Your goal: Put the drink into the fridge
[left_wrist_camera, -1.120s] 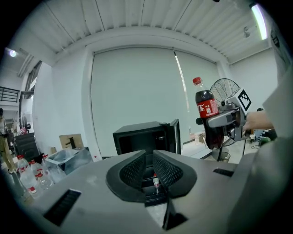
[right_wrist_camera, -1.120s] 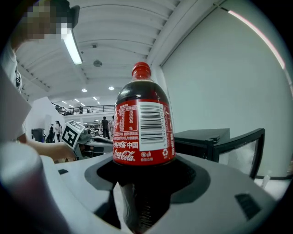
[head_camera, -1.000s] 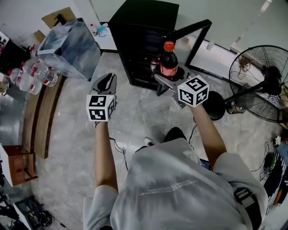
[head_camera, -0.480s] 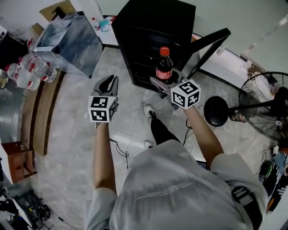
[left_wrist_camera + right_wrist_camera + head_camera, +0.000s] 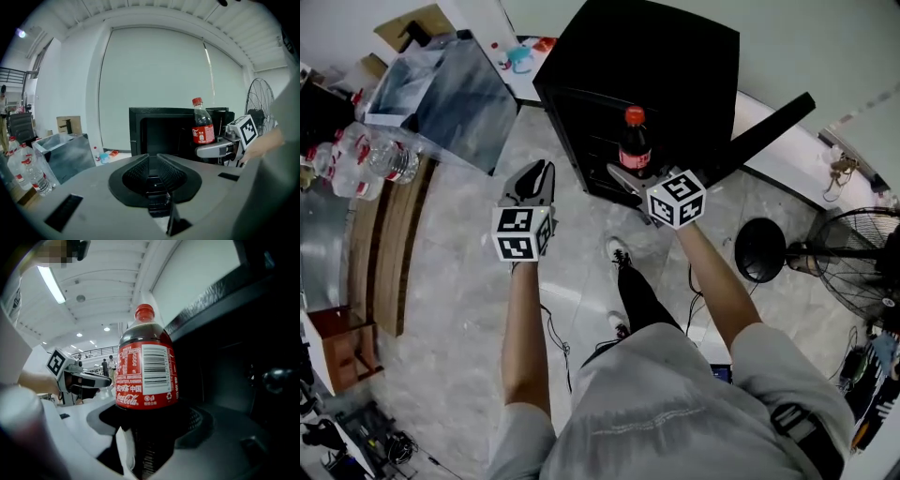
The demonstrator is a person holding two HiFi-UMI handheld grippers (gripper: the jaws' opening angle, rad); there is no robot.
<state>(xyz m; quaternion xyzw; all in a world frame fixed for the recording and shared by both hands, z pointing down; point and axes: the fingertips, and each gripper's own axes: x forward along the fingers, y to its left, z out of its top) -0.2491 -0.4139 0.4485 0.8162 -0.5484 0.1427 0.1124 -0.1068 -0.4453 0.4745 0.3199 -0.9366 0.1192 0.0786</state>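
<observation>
Fridge (image 5: 675,66) ahead of me, door (image 5: 769,127) swung out to its right, bottle (image 5: 634,141) in my right gripper (image 5: 630,176) before its opening, my left gripper (image 5: 532,183) left of that, bin (image 5: 441,89) far left, fan (image 5: 862,262) far right.

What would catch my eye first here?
A red-capped cola bottle stands upright, gripped in the right claw, just in front of the open black fridge at the top. The left claw is beside it, shut and empty, over the pale stone floor.
</observation>
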